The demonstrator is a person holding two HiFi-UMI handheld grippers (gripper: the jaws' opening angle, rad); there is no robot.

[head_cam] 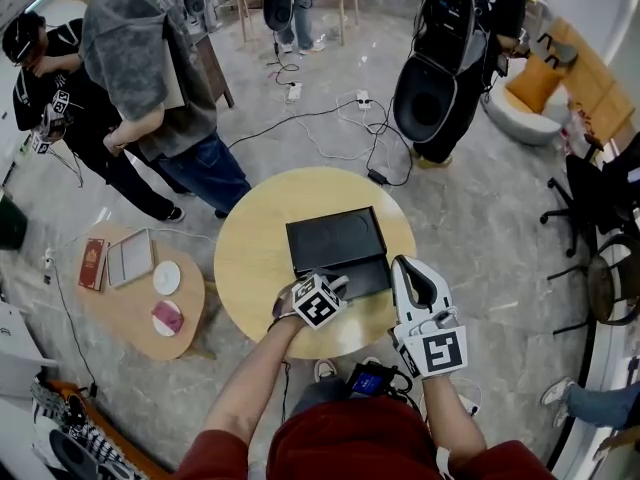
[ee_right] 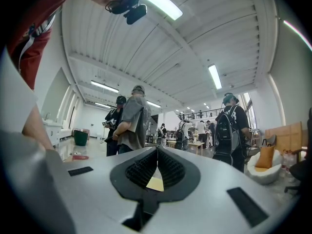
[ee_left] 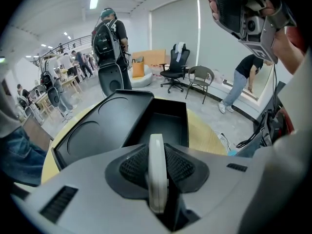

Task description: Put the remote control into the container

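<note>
A black container (head_cam: pixel 337 251) lies on the round wooden table (head_cam: pixel 250 258), its flat lid (ee_left: pixel 105 126) beside an open tray (ee_left: pixel 165 123). My left gripper (head_cam: pixel 333 286) hovers at the container's near edge, shut on a white remote control (ee_left: pixel 156 169). In the left gripper view the remote stands edge-on between the ribbed pads (ee_left: pixel 134 167), pointing at the open tray. My right gripper (head_cam: pixel 408 266) is at the table's near right edge, beside the container. Its jaws (ee_right: pixel 157 152) are shut with nothing between them and aim up toward the room.
Several people stand around the table, one with a backpack (head_cam: pixel 440 58) at the far right. A low side table (head_cam: pixel 130 293) with a book and plates stands to the left. Cables (head_cam: pixel 330 118) lie on the floor behind, and office chairs (head_cam: pixel 600 218) stand at the right.
</note>
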